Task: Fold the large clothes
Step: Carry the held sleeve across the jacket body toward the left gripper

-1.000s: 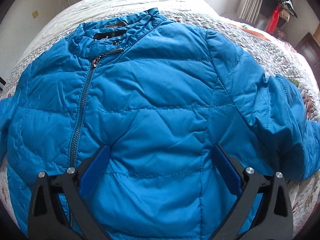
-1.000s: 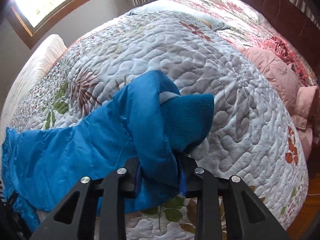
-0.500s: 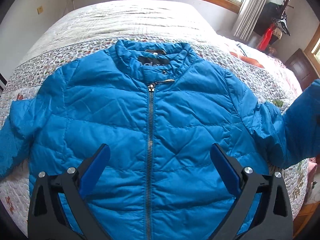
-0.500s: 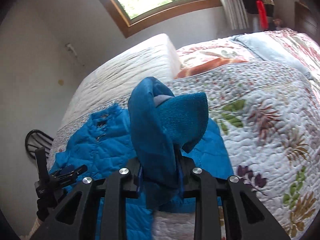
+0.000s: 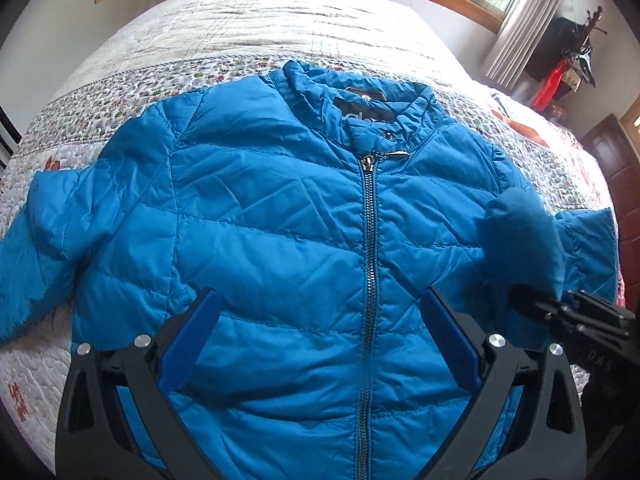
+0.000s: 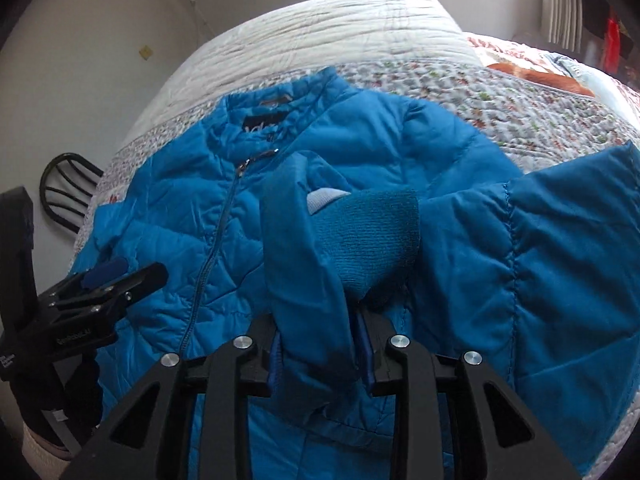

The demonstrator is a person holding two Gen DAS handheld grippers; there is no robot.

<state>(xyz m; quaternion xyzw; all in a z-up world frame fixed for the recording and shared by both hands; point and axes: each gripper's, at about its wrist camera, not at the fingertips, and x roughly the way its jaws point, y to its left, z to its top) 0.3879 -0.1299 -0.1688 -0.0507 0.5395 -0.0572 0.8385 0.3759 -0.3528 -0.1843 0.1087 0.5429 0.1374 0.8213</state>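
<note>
The quilted blue puffer jacket (image 5: pixel 280 240) lies zipped and face up on the floral quilted bedspread (image 5: pixel 240 40). The right gripper (image 6: pixel 320 356) clamps the right sleeve's knit cuff (image 6: pixel 372 240), its jaws having just eased slightly, carrying it over the chest. The left gripper (image 5: pixel 320 340) hovers wide and empty above the hem. The left sleeve and body folds remain, I judge.

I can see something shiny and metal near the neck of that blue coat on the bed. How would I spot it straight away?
Start from the blue jacket spread front-up on the quilted bed, and follow its dark zipper up the middle to just below the collar. There the silver zipper pull lies sideways, pointing away from the zipper. It is slim and pointed, unlike the small round snap just above.
</note>
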